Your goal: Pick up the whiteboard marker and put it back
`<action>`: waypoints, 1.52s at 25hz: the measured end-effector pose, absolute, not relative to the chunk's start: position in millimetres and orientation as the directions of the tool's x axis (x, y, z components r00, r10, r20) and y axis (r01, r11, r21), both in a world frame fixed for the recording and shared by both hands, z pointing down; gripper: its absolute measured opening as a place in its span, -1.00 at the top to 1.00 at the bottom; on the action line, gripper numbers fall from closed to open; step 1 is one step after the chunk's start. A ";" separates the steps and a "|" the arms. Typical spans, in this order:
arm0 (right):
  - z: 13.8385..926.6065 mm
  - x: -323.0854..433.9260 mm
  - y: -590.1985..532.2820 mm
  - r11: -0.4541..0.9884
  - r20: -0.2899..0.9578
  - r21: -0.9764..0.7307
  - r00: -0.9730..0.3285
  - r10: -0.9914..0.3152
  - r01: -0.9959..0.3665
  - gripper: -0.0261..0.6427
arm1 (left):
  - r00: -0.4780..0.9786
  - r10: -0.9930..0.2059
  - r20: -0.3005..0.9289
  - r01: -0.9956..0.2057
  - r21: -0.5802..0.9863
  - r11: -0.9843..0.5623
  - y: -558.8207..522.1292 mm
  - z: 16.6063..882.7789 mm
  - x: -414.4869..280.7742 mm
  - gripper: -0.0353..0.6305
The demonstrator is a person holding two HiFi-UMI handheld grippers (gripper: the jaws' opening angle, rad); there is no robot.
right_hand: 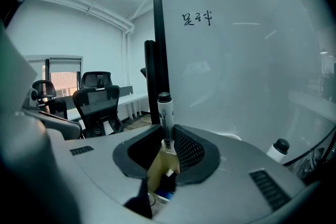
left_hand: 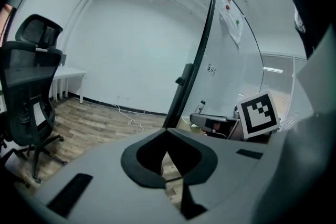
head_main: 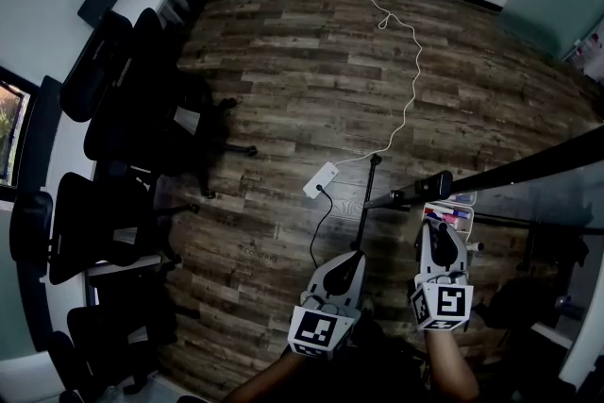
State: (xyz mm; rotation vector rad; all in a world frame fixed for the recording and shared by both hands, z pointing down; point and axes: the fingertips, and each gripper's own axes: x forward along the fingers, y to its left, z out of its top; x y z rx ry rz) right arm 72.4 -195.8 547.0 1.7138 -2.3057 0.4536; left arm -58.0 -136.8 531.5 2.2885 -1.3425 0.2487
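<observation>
1. wood floor point(head_main: 311, 80) runs wide under everything, and that's the danger zone: a marker that slips could roll off towards the white cable point(head_main: 408, 90) or under the black chairs point(head_main: 104, 212).
2. whiteboard point(right_hand: 236, 60) stands just beside the action, its dark post point(right_hand: 157, 50) right behind the jaws. a careless sideways swing on the way up could clip the post or brush the writing point(right_hand: 197, 19).
3. left gripper point(left_hand: 168, 165) hangs low next to the other one, jaws all but pressed together with nothing between them. it's no help if something tips.
4. right gripper point(right_hand: 167, 150) is the one to watch. its jaws are part spread around the marker: one pad looks to be against the barrel, and a clear gap shows on the other side. i'd call that no pinch yet. lift now and the marker most likely stays behind or gets flicked over.
5. brown box point(right_hand: 157, 168) sits below the jaws with other coloured things in it. a slanted pull could drag or tip it and spill the lot.
6. whiteboard marker point(right_hand: 165, 113) stands upright, black cap on top, between the right gripper's jaws with its foot down in that box. the barrel is round and looks slick. an off-centre squeeze could push it aside, or let it twist and slide out on the way up.
</observation>
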 end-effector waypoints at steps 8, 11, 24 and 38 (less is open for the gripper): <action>545.7 77.0 -191.0 0.271 0.350 -0.095 -0.287 -0.892 -0.958 0.69 | 0.494 -0.773 0.399 -0.868 0.271 -0.415 -128.6 536.4 -61.2 0.87; 541.2 78.3 -189.4 0.258 0.344 -0.100 -0.277 -0.897 -0.961 0.69 | 0.495 -0.780 0.382 -0.866 0.292 -0.407 -124.9 533.7 -60.2 0.87; 521.8 81.6 -183.9 0.263 0.297 -0.093 -0.279 -0.913 -0.960 0.70 | 0.485 -0.805 0.341 -0.869 0.293 -0.400 -111.7 518.9 -58.7 0.87; 493.5 93.2 -159.9 0.275 0.240 -0.088 -0.289 -0.927 -0.957 0.70 | 0.463 -0.830 0.310 -0.882 0.251 -0.398 -92.1 494.0 -53.2 0.87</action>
